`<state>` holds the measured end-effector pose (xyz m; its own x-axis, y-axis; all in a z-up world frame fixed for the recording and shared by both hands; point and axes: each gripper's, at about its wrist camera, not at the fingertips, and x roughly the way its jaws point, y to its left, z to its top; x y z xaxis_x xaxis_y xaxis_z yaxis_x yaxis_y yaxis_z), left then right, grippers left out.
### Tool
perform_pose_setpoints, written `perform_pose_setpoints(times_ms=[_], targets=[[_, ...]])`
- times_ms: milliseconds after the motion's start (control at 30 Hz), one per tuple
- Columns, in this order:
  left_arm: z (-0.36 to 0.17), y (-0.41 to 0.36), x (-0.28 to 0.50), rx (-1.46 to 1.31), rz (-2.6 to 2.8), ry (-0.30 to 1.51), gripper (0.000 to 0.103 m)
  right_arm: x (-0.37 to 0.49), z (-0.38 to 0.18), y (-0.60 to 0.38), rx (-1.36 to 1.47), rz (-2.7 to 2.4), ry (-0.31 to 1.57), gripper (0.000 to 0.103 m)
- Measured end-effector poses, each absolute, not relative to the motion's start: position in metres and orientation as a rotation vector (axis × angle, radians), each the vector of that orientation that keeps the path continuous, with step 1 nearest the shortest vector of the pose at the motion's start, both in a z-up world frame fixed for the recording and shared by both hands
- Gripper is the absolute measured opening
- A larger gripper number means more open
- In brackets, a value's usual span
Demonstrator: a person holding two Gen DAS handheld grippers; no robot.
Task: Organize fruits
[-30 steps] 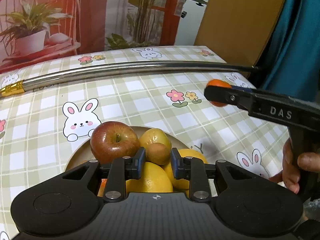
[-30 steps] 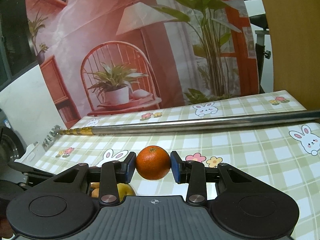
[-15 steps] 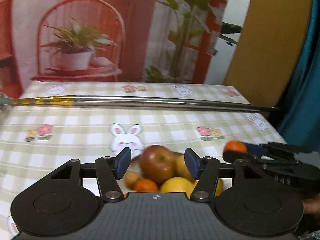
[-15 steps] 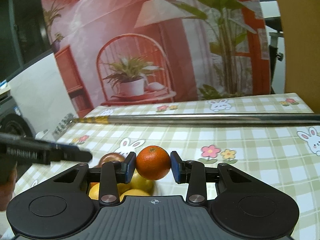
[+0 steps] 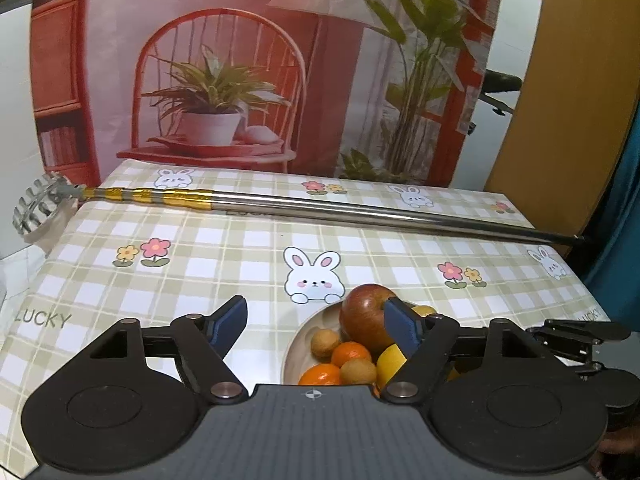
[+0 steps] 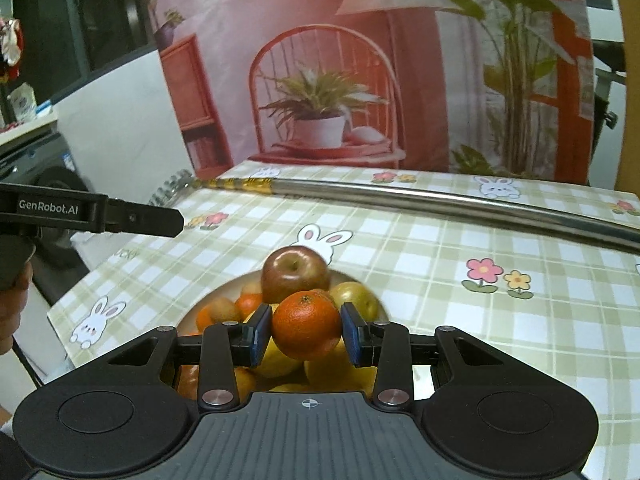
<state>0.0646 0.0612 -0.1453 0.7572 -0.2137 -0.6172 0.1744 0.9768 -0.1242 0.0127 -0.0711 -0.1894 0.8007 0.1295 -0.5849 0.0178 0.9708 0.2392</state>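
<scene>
From the left wrist view, the left gripper (image 5: 316, 326) tilts down over the checked bunny tablecloth (image 5: 224, 256), its jaws just having been opening and now spread wide with nothing clamped — the bowl (image 5: 298, 340) of fruit with a red apple (image 5: 366, 316) lies beyond them, toward the right finger. A long metal pole (image 5: 360, 212) crosses the table behind. From the right wrist view, the right gripper (image 6: 306, 334) points down at the same bowl, its blue pads (image 6: 260, 332) clenched on a tangerine (image 6: 306, 330) held just above the piled fruit, in front of the apple. The left gripper's finger reaches in from the left, a hand (image 6: 12, 308) below it.
</scene>
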Motion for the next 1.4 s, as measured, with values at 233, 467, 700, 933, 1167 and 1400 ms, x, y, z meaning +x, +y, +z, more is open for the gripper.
perform_pose_setpoints(times_ms=[233, 467, 700, 933, 1167, 1400], targets=[[-0.147, 0.066, 0.061, -0.072, -0.182, 0.68, 0.08, 0.015, -0.195, -0.068, 0.233, 0.07, 0.673, 0.034], [-0.147, 0.066, 0.059, -0.079, -0.183, 0.683, 0.08, 0.016, -0.197, -0.065, 0.225, 0.089, 0.68, 0.035], [-0.148, 0.064, 0.059, -0.068, -0.19, 0.681, 0.081, 0.016, -0.198, -0.064, 0.222, 0.095, 0.684, 0.036], [-0.142, 0.065, 0.057, -0.059, -0.183, 0.659, 0.081, 0.014, -0.196, -0.065, 0.21, 0.084, 0.672, 0.044], [-0.122, 0.065, 0.052, -0.039, -0.192, 0.595, 0.081, 0.011, -0.181, -0.071, 0.188, 0.024, 0.635, 0.07], [-0.091, 0.064, 0.045, -0.018, -0.197, 0.511, 0.089, 0.005, -0.148, -0.09, 0.179, -0.07, 0.55, 0.097]])
